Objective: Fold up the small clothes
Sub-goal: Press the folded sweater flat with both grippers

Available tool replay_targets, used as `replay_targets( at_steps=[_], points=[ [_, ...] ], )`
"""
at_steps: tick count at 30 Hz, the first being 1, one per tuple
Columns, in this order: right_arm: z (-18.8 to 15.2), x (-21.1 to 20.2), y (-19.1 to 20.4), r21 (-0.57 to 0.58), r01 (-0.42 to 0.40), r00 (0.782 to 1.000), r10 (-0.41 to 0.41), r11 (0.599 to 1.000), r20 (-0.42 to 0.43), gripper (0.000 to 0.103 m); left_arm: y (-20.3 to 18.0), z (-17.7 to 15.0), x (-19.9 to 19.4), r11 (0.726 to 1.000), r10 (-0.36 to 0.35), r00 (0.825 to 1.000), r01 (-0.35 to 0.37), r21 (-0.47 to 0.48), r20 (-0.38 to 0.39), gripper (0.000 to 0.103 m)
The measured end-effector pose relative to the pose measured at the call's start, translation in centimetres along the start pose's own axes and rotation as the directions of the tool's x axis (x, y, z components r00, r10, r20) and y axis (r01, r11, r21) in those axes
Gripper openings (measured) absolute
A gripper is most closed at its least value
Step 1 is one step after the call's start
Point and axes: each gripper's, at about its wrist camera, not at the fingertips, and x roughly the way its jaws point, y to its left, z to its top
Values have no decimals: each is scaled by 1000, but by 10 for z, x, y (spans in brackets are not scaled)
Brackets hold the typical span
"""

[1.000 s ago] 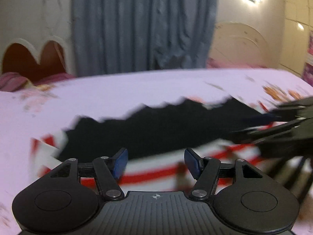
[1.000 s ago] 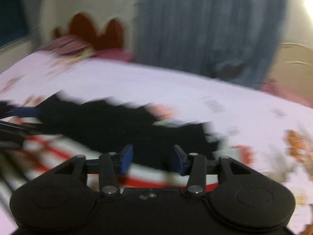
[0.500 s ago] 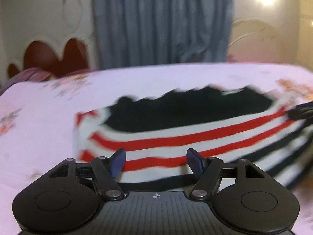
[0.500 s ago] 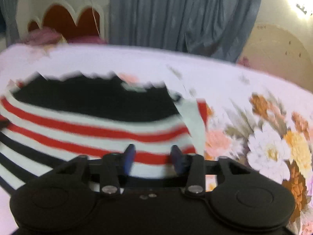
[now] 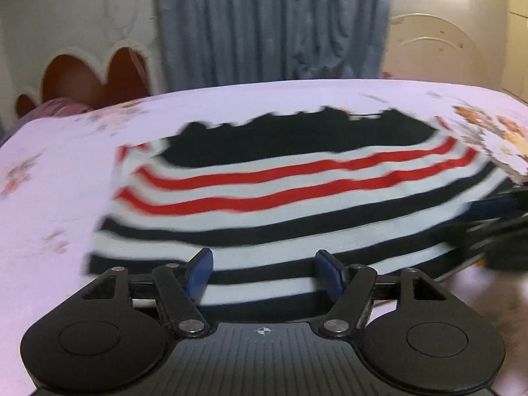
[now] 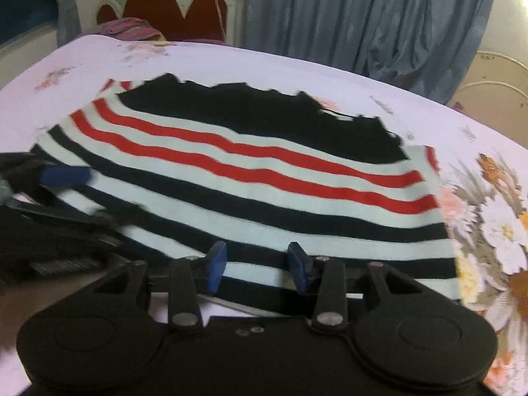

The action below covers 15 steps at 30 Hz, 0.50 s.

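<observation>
A small striped garment lies flat on the bed, with a black top part, then red-and-white and dark-and-white stripes. My left gripper hovers open over its near hem, left of middle, and no cloth is pinched between the blue pads. In the right wrist view the same garment spreads ahead. My right gripper stands over the near hem with its jaws apart, narrower than the left's, and grips nothing. Each gripper shows blurred at the other view's side edge: the right gripper and the left gripper.
The bed has a lilac sheet with a large flower print at the right. Behind it hang grey-blue curtains. A red-and-white headboard and a striped pillow are at the far left.
Both grippers have drawn back from the garment's black part to its near hem, so the whole garment now shows. The right jaws have narrowed a little.
</observation>
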Motion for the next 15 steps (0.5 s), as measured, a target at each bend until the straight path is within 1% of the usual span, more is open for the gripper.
replay_targets(
  at_steps=[1, 2, 4, 5, 6, 7, 8, 10, 11, 13, 15],
  points=[
    [-4, 0, -16, 23, 12, 1000, -11, 1000, -18, 39, 12, -4, 0, 1000, 9, 1000, -9, -3, -10, 65],
    [-9, -2, -32, 46, 18, 999, -16, 999, -31, 39, 25, -10, -1, 999, 34, 999, -34, 0, -13, 63],
    [-21, -8, -60, 63, 86, 995, -83, 994, -55, 37, 51, -19, -8, 998, 68, 998, -68, -13, -10, 62],
    [-29, -11, -76, 80, 109, 993, -104, 991, -62, 37, 57, -21, -9, 998, 62, 998, -62, -19, -8, 60],
    [-36, -13, -88, 108, 97, 994, -90, 989, -64, 37, 60, -22, -11, 998, 55, 998, -55, -12, -3, 57],
    [-38, -16, -95, 125, 70, 996, -63, 990, -57, 36, 59, -21, -12, 998, 63, 998, -63, -1, 1, 57],
    [-37, -21, -96, 130, 72, 997, -67, 989, -42, 33, 55, -19, -16, 996, 84, 996, -84, 0, 19, 57],
    [-32, -33, -96, 140, 108, 993, -114, 984, 35, 41, 55, -15, -25, 993, 110, 991, -107, -39, 82, 58],
    [-32, -36, -98, 162, 112, 991, -122, 980, 52, 46, 60, -14, -27, 992, 115, 989, -110, -64, 91, 58],
    [-32, -32, -109, 215, 105, 993, -115, 971, 34, 46, 70, -14, -25, 986, 135, 988, -126, -106, 78, 58],
    [-33, -24, -118, 235, 89, 996, -90, 968, -4, 43, 82, -15, -16, 980, 150, 988, -146, -136, 20, 57]
  ],
)
